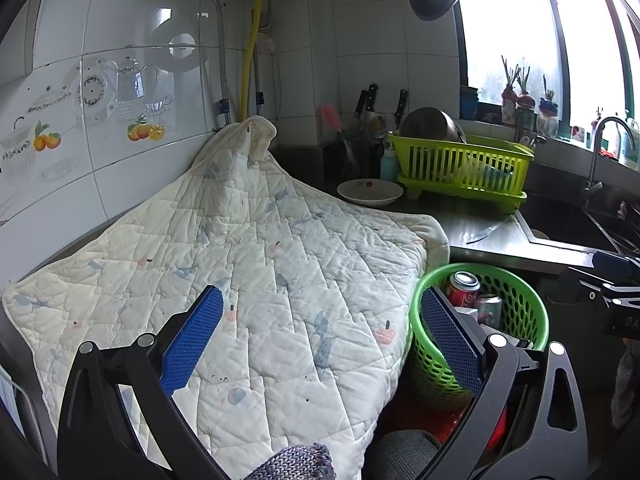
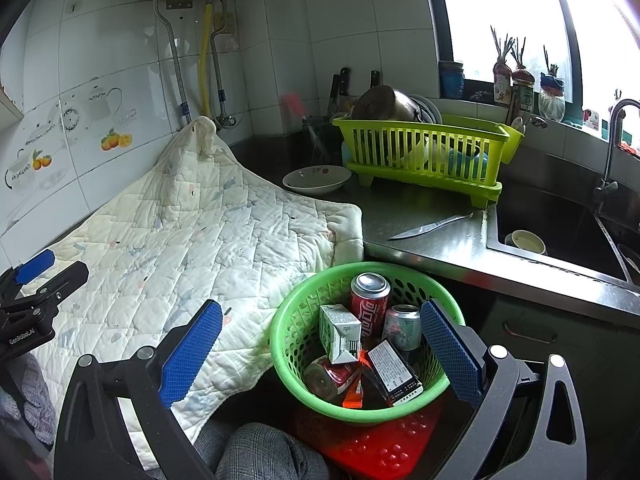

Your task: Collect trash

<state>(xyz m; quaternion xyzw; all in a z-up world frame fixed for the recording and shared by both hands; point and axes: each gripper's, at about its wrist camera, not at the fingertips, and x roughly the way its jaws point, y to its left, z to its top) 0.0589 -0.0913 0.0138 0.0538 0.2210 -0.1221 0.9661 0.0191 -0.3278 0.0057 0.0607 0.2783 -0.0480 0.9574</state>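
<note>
Quilt over steel counter, tiled corner.

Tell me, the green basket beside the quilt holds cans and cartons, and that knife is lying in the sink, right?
Not quite. The knife lies on the steel counter, left of the sink, as the right wrist view shows. The green basket beside the quilt does hold cans and cartons.

"GenRobot.AI" is printed on the left hand-held gripper; the red can bears white Chinese Coca-Cola script.
</note>
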